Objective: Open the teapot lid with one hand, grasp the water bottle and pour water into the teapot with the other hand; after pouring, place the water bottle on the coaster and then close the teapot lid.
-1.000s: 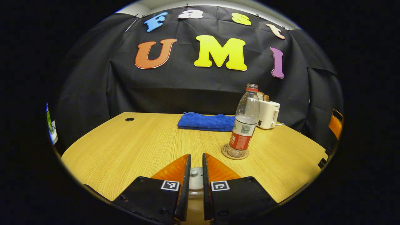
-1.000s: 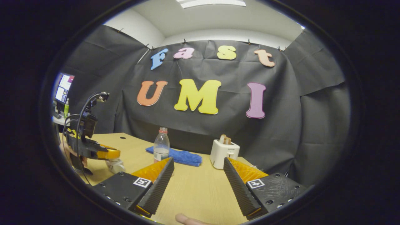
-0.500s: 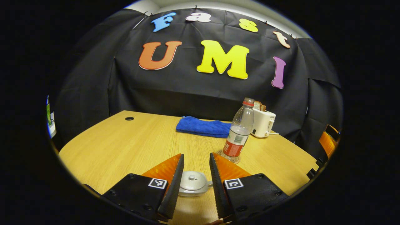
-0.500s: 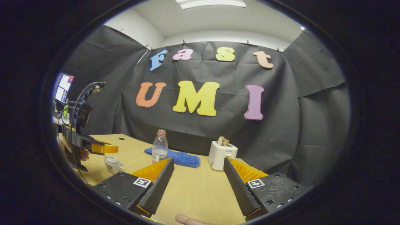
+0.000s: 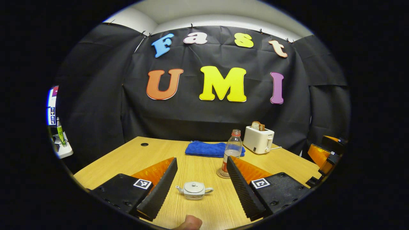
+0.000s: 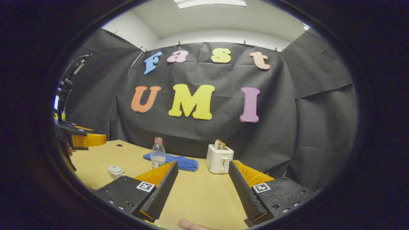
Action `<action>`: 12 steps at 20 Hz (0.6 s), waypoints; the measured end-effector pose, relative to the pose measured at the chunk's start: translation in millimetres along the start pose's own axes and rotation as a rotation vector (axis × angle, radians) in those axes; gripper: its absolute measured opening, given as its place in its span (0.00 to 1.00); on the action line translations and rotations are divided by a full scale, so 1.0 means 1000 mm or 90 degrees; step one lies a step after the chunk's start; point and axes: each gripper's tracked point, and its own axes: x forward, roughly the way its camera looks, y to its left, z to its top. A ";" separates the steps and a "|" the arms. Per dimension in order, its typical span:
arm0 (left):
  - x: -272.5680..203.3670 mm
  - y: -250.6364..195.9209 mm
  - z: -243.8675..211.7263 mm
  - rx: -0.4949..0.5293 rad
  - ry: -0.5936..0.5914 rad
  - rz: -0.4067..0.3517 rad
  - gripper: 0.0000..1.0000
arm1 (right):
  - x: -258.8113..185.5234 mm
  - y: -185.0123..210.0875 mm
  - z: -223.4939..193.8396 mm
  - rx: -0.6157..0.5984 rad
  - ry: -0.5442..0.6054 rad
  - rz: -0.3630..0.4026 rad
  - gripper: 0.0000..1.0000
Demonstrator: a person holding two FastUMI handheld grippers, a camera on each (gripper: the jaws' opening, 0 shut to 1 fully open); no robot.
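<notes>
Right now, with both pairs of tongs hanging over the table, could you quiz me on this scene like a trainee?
1. True or false: the teapot has its lid on.
2. What does the water bottle stand on: A) the blue cloth, B) the coaster, C) the toaster?
3. Fill in: both the left tongs and the right tongs are ____, gripping nothing.

Key: 1 true. 2 B; the cloth lies behind the bottle and the toaster stands farther back. 3 open.
</notes>
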 end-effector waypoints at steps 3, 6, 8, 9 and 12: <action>-0.017 -0.006 0.006 -0.013 -0.001 -0.016 0.97 | -0.006 -0.004 -0.003 0.009 0.031 -0.009 0.95; -0.024 0.001 0.012 0.011 -0.018 0.001 0.97 | -0.009 -0.007 -0.001 0.014 0.037 -0.013 0.95; -0.025 0.008 0.010 0.031 -0.017 0.013 0.97 | -0.011 -0.005 -0.001 0.017 0.040 -0.013 0.95; -0.024 0.008 0.008 0.035 -0.014 0.014 0.97 | -0.012 -0.004 -0.001 0.016 0.041 -0.011 0.95; -0.022 0.005 0.004 0.032 -0.003 0.009 0.97 | -0.012 -0.003 -0.002 0.006 0.041 -0.010 0.95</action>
